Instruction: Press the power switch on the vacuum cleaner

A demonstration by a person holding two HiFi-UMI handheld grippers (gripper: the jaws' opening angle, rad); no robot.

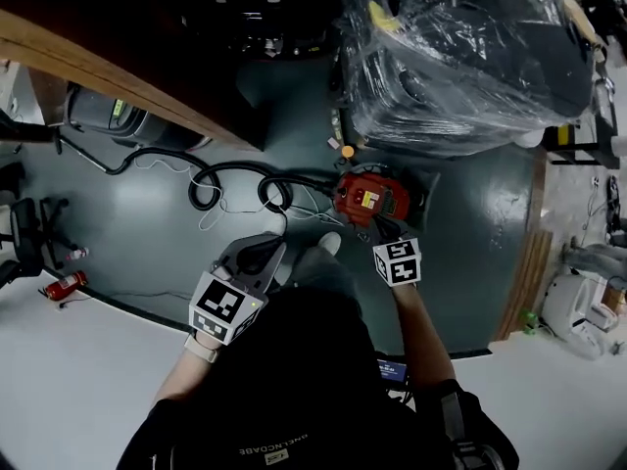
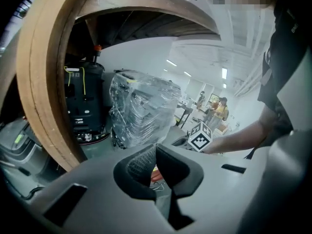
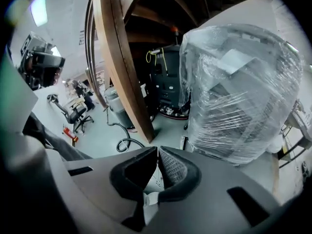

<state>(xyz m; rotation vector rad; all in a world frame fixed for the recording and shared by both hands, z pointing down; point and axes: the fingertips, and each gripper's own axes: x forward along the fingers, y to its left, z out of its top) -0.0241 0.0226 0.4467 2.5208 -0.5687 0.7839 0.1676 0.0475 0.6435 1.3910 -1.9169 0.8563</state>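
A: Jaws on left gripper (image 1: 261,255)?
B: Closed, empty, over the floor left of the red vacuum cleaner (image 1: 367,196).
A: Right gripper (image 1: 385,229)?
B: Closed too, at the vacuum's near edge. Contact unclear, switch hidden.

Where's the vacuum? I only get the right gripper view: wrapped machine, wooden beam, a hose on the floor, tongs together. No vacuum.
Observer: The head view has it. A red vacuum cleaner stands on the floor just ahead of the right gripper; the gripper's own body blocks it from your camera.
Operator: Touching it?
Observer: Can't tell. In the head view the tips reach its near edge, but contact isn't clear.
Operator: Left gripper on it too?
Observer: No. The left gripper is off to the vacuum's left, tongs shut on nothing.
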